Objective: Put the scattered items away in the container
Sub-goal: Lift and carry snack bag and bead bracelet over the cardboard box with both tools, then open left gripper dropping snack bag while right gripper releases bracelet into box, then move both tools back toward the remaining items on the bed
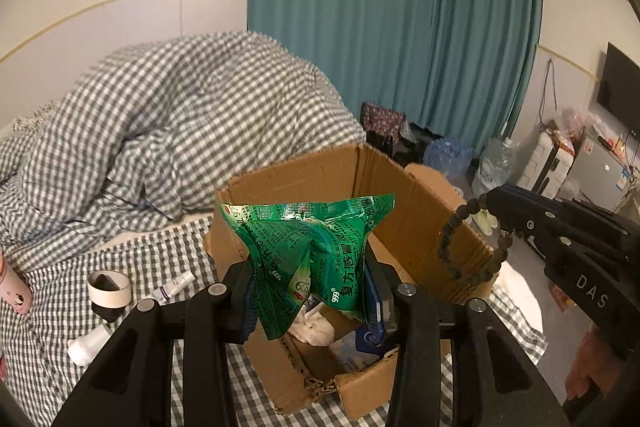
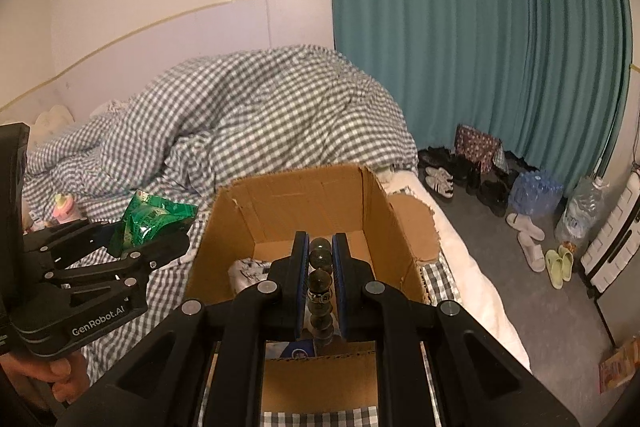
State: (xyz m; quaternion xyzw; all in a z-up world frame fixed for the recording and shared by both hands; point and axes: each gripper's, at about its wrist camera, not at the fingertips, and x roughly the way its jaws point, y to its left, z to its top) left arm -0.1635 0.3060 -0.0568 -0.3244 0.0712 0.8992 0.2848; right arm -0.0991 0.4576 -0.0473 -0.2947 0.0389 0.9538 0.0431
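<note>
In the left wrist view, the left gripper is clamped on a crumpled green packet, which hangs over the open cardboard box on the bed; the box already holds paper scraps and a blue-and-white pack. To the right, the right gripper pinches a loop of dark beads dangling above the box's right wall. If released here, the beads could catch on that rim or drop outside it, and the light packet may snag on the pads instead of falling. A tape roll, a small tube, a white bottle and a pink bottle lie on the checked sheet left of the box. In the right wrist view, the right gripper is closed on the beads directly over the box, with the left gripper and packet just left of it. A rumpled checked quilt, teal curtain and shoes on the floor lie beyond.
</note>
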